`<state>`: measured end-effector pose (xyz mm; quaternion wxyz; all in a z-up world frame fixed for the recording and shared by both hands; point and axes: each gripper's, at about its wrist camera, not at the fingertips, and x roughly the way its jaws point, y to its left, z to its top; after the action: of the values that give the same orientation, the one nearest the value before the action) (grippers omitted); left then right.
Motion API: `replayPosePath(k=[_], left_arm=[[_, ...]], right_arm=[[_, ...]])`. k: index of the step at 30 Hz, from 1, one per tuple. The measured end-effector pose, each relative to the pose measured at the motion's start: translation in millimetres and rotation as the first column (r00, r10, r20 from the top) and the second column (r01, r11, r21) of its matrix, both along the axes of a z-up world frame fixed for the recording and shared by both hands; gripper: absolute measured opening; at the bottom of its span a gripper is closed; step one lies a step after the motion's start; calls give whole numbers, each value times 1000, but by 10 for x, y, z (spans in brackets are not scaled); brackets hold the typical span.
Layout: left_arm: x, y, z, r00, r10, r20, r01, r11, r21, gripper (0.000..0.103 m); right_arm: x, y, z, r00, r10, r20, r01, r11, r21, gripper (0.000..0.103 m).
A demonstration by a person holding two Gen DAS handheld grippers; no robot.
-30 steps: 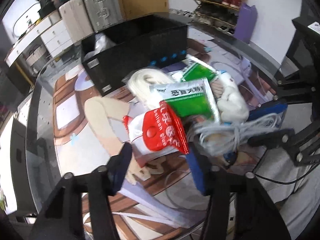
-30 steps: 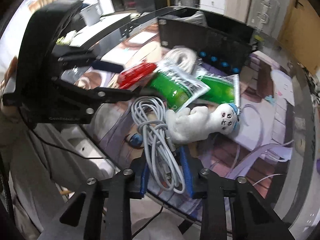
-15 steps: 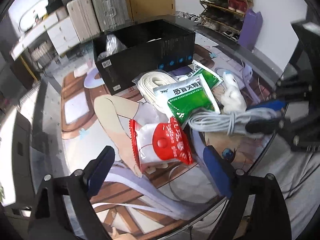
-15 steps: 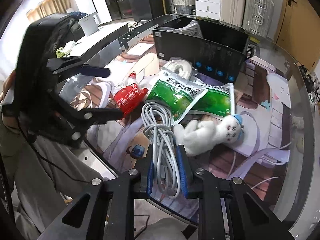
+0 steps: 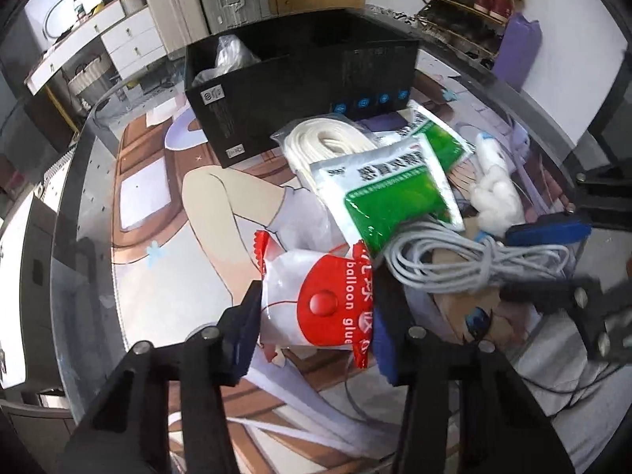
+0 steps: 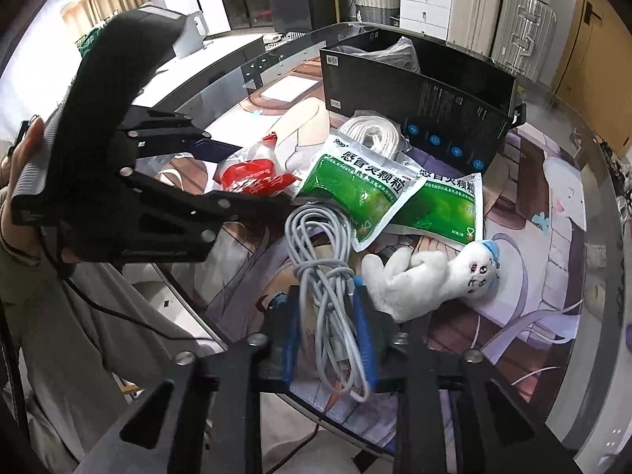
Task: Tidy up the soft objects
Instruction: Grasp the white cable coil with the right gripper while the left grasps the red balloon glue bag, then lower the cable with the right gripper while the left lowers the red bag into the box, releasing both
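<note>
My left gripper (image 5: 316, 324) is shut on a red-and-white balloon glue packet (image 5: 316, 308), seen also in the right wrist view (image 6: 252, 177). My right gripper (image 6: 328, 316) is shut on a coiled grey cable (image 6: 324, 272), which also shows in the left wrist view (image 5: 466, 260). Two green medicine sachets (image 6: 355, 189) (image 6: 442, 205), a white plush toy (image 6: 426, 280) and a bagged white cord (image 6: 371, 130) lie on the table in front of a black box (image 6: 418, 87).
The black box (image 5: 300, 75) holds a clear plastic bag (image 5: 229, 55). The glass table (image 5: 91, 205) carries a printed mat; its rounded edge runs near both grippers. Suitcases and drawers stand behind.
The left gripper was wide open half a second ago and has closed on the red packet. The right gripper keeps its hold on the grey cable.
</note>
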<state>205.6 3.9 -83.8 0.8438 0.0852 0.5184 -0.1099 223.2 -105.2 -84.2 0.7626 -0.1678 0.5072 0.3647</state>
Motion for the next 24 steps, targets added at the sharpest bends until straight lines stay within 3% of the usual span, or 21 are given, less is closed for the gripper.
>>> replayPosePath(k=[7, 17, 24], left_arm=[[-194, 17, 200, 999, -11, 41, 13, 998, -53, 48], [-234, 44, 336, 998, -8, 69, 13, 997, -81, 48], [-258, 76, 444, 994, 6, 112, 5, 996, -94, 48]], right_arm=[[-63, -70, 124, 999, -14, 29, 13, 1000, 29, 16], [-59, -114, 268, 999, -39, 38, 35, 995, 92, 16], [-57, -182, 468, 992, -81, 92, 67, 987, 149, 16]])
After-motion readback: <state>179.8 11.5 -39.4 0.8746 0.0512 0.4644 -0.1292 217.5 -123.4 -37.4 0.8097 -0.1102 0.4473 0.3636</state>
